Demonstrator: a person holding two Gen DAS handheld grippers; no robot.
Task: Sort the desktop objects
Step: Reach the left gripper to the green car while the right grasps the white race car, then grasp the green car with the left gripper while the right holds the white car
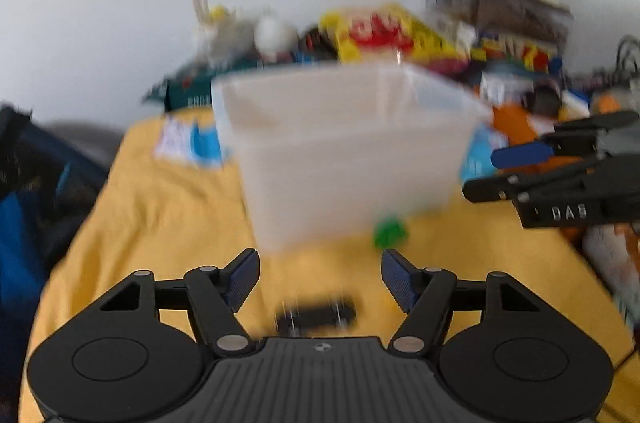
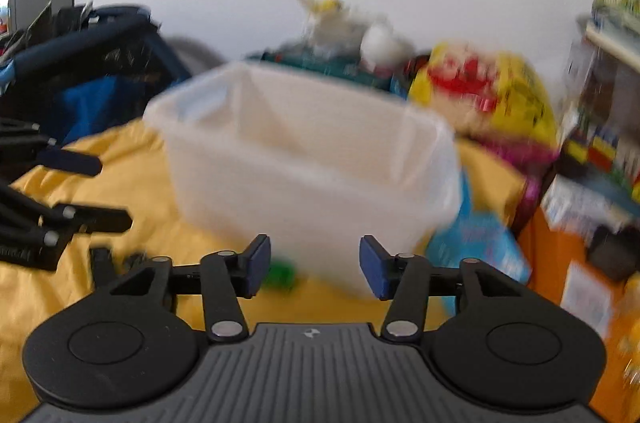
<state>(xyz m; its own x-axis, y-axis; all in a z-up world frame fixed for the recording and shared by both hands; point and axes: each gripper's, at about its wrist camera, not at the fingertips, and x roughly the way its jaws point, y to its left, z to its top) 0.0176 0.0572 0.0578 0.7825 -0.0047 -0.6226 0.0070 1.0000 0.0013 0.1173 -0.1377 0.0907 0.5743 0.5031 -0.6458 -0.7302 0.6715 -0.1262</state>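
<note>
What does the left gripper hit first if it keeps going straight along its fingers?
Probably the small black object on the yellow cloth, lying low between the open left gripper fingers. A flatter path would meet the translucent plastic bin just behind. Blur leaves depth uncertain.

Bin: translucent white plastic, upright, open-topped, mid-desk on yellow cloth.
Green object: small, blurred, touching bin's near base.
Black object: small, flat, nearest.

Translucent matt plastic bin, yellow cloth
</note>
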